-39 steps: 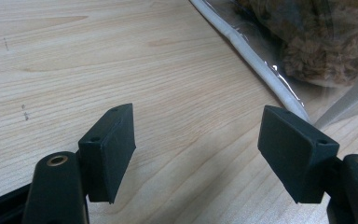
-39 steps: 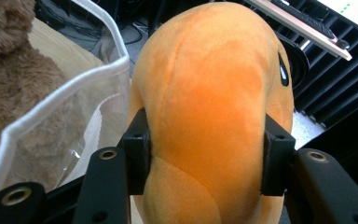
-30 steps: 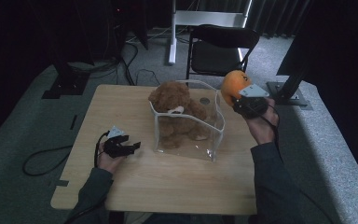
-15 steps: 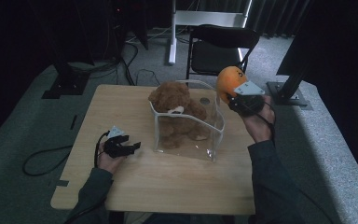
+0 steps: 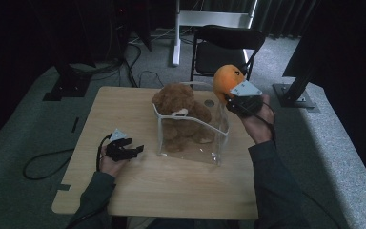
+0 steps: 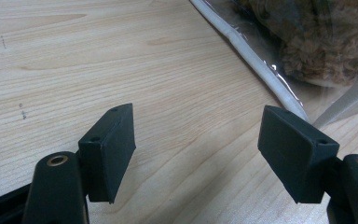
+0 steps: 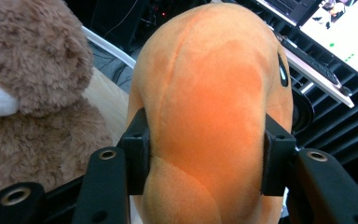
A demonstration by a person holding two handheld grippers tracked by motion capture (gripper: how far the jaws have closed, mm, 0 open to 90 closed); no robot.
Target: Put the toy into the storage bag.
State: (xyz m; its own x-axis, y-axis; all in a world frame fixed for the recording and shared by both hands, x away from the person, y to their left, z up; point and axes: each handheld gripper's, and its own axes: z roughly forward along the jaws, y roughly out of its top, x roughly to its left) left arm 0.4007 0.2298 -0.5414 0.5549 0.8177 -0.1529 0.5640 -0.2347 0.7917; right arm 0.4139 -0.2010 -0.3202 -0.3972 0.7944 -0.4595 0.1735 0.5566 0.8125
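Observation:
An orange plush toy (image 5: 225,80) hangs in the air over the far right rim of a clear plastic box (image 5: 219,125), with my right gripper (image 5: 232,95) shut on it. In the right gripper view both black pads press into the orange plush toy (image 7: 209,116). A brown teddy bear (image 5: 178,112) sits in the box, its head above the rim; the bear (image 7: 28,84) fills the left of that view. My left gripper (image 5: 136,150) rests low on the wooden table (image 5: 171,191), left of the box, open with nothing between its fingers (image 6: 109,151).
The box's white-edged corner (image 6: 261,70) lies just ahead of the left gripper. A black folding chair (image 5: 226,47) stands behind the table. A black cable (image 5: 43,167) trails off the table's left side. A dark stand base (image 5: 295,95) sits on the floor at right.
My right gripper has carried the orange plush toy left and slightly up, from beside the box toward its far right rim. The left gripper has not moved.

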